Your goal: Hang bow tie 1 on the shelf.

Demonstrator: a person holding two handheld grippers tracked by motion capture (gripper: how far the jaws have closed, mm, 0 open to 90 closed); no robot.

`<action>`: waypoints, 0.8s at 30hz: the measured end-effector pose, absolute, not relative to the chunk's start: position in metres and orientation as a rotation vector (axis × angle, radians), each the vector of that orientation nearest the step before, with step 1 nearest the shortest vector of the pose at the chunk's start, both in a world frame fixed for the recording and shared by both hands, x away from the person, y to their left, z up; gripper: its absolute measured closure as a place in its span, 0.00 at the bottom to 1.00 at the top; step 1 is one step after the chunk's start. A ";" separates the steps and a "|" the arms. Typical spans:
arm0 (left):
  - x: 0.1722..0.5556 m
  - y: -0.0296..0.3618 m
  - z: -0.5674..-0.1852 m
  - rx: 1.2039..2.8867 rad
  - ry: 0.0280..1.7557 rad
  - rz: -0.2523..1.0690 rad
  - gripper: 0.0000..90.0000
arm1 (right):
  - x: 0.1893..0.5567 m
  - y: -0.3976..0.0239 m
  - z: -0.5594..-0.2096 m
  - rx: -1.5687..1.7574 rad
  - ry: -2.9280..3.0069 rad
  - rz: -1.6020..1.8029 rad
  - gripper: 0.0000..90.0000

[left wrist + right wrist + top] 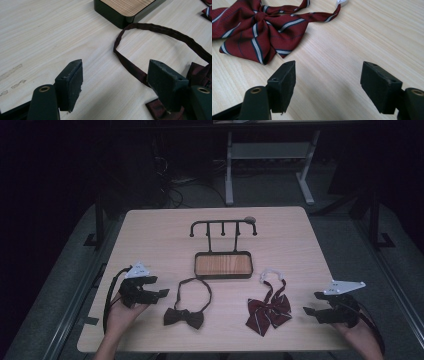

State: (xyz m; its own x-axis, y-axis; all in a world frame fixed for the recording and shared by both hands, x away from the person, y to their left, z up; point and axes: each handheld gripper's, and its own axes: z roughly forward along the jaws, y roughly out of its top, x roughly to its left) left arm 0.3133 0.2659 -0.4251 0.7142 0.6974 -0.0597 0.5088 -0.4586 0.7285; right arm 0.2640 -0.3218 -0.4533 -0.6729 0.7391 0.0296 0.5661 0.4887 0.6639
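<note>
A dark maroon bow tie (pixel 184 317) with a looped neck strap (pixel 160 30) lies at the front left of the table. To its left my left gripper (pixel 164 293) is held open just above the wood, nothing between its jaws (pixel 116 82). A red striped ribbon bow tie (pixel 269 311) with a white clasp (pixel 270 273) lies at the front right (pixel 257 32). My right gripper (pixel 309 310) stands open to the right of it, its jaws (pixel 329 82) over bare table.
A black stand with a row of hooks (pixel 223 226) rises from a wood-bottomed tray (pixel 223 265) at the table's middle back; the tray's corner (pixel 125 10) lies ahead of the left gripper. The table's front edge runs just below both hands.
</note>
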 end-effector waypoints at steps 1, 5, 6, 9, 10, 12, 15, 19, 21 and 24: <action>0.313 0.266 -0.425 2.154 0.921 0.315 0.32 | 0.264 -0.322 -0.453 1.111 2.476 0.960 0.31; 0.312 0.266 -0.424 2.158 0.902 0.320 0.32 | 0.264 -0.319 -0.453 1.090 2.485 0.955 0.31; 0.312 0.265 -0.425 2.159 0.903 0.319 0.32 | 0.265 -0.319 -0.453 1.084 2.488 0.955 0.31; 0.311 0.264 -0.425 2.167 0.898 0.317 0.32 | 0.265 -0.314 -0.451 1.083 2.501 0.952 0.31; 0.310 0.264 -0.424 2.168 0.890 0.322 0.32 | 0.265 -0.313 -0.449 1.084 2.507 0.953 0.30; 0.310 0.264 -0.424 2.166 0.894 0.320 0.32 | 0.266 -0.310 -0.447 1.068 2.519 0.938 0.30; 0.310 0.264 -0.424 2.166 0.894 0.321 0.32 | 0.267 -0.304 -0.443 1.053 2.531 0.926 0.29; 0.310 0.265 -0.424 2.166 0.895 0.323 0.31 | 0.270 -0.298 -0.434 1.009 2.542 0.929 0.29; 0.310 0.265 -0.424 2.164 0.892 0.322 0.31 | 0.272 -0.296 -0.431 1.005 2.549 0.937 0.29; 0.310 0.265 -0.424 2.166 0.892 0.319 0.31 | 0.276 -0.290 -0.427 0.991 2.568 0.925 0.29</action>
